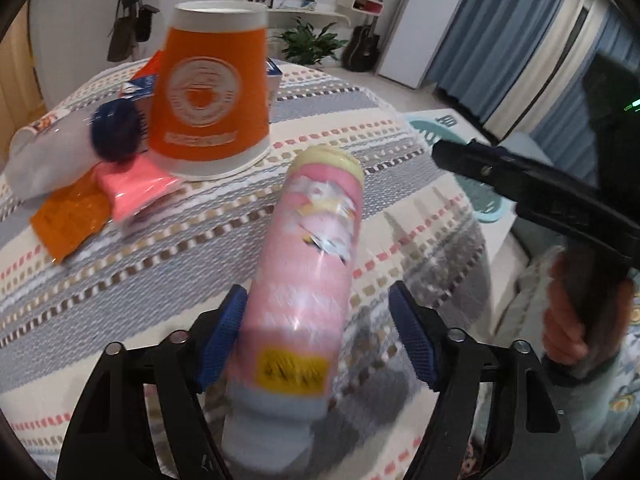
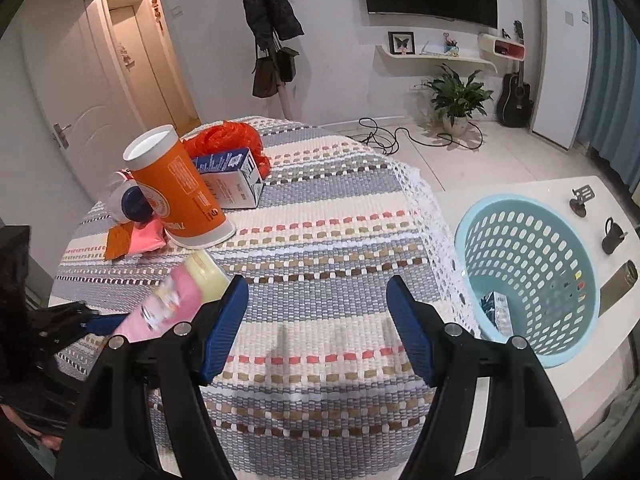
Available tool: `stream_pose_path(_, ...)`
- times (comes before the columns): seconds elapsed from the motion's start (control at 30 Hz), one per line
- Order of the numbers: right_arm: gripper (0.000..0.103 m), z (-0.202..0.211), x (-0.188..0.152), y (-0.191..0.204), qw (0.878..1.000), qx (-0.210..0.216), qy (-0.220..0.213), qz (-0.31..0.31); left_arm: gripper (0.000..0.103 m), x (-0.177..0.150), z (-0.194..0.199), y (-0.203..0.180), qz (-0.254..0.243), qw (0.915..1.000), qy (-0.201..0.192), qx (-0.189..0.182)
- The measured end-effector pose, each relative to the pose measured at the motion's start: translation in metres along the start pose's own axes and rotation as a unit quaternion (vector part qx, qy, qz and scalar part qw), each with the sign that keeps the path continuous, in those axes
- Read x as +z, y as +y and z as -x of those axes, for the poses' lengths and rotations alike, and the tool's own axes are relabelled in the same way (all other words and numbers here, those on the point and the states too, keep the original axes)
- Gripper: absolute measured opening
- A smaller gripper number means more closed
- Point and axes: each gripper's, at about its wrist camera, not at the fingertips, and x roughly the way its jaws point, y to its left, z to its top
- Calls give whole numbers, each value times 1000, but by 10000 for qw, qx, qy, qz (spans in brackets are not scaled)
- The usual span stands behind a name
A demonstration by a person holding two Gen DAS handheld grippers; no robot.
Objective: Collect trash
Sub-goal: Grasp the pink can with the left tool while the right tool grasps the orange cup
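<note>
A pink can (image 1: pixel 308 256) with a yellow end lies between the fingers of my left gripper (image 1: pixel 318 336); the left pad touches it, the right pad stands apart, so the gripper is open. The can also shows in the right wrist view (image 2: pixel 176 300). An upside-down orange paper cup (image 1: pixel 210 100) stands behind it, also in the right wrist view (image 2: pixel 180 188). Pink and orange wrappers (image 1: pixel 132 192) and a white bottle with a blue cap (image 1: pixel 60 148) lie at the left. My right gripper (image 2: pixel 316 320) is open and empty above the tablecloth. A blue basket (image 2: pixel 528 280) at the right holds one small carton (image 2: pixel 498 312).
A blue-white carton (image 2: pixel 236 180) and an orange plastic bag (image 2: pixel 228 136) lie behind the cup. The round table has a woven striped cloth (image 2: pixel 340 240). The basket stands on a white surface (image 2: pixel 600 200) with small dark objects. A plant (image 2: pixel 456 96), guitar and cables are on the floor beyond.
</note>
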Motion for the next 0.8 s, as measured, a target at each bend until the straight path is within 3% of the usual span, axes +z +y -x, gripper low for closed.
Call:
stream_pose_path(0.07,68,1,4,2,10000,6,-31,57,53,5,-9,-2,58,9999,-24,96)
stream_pose_path(0.23,68,1,17,18,9993,158,-152,299,48,-2,3,4,268,9990,-335,89)
stream_pose_path(0.37,68,-5,31,46,9959,492,-285,703,48,-16,31,24,629,9958,-652,90)
stream_pose_path(0.5,76,-19,39,79,9895,729,-417,1173,48,-31,61,53,962,9903,-962,270)
stream_pose_path(0.8,84,-64,65,108,9819,1169,-290,1465,48,-46,95,104,1534,9787,-1278,475)
